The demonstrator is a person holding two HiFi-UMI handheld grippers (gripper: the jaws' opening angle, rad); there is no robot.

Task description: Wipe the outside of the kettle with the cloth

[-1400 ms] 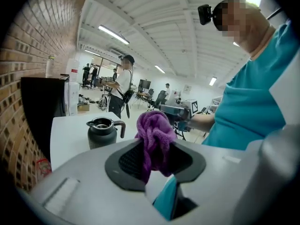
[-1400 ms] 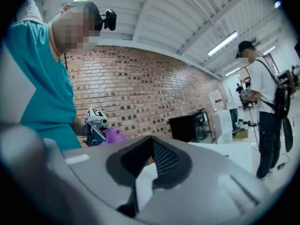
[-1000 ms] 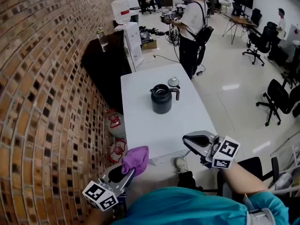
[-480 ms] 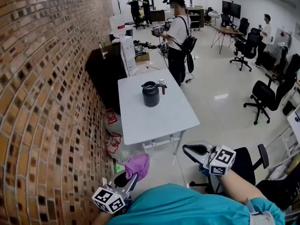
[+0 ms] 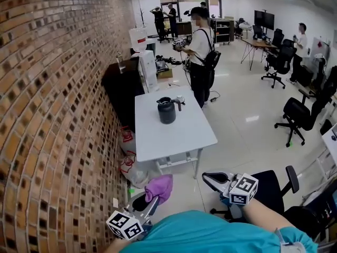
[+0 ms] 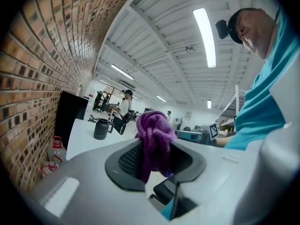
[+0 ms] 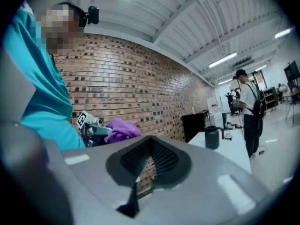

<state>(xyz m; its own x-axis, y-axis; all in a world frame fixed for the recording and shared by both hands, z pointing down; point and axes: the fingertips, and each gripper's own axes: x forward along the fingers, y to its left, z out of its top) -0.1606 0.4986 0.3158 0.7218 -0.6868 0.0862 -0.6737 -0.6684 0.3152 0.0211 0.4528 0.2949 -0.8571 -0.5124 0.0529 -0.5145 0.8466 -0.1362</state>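
Observation:
The dark kettle stands on the white table, far ahead of both grippers, with its lid lying beside it. My left gripper is at the bottom left, close to my body, shut on a bunched purple cloth. In the left gripper view the cloth sticks up between the jaws and the kettle is small in the distance. My right gripper is held low at the right, shut with nothing in it. The right gripper view shows the kettle and cloth.
A brick wall runs along the left. A person stands just beyond the table. A black cabinet and a water dispenser are behind the table. Bags lie under it by the wall. Office chairs stand at the right.
The head view has pulled back from the table, so the kettle and table now lie farther off. Both grippers stay near my body, the left still holding the cloth.

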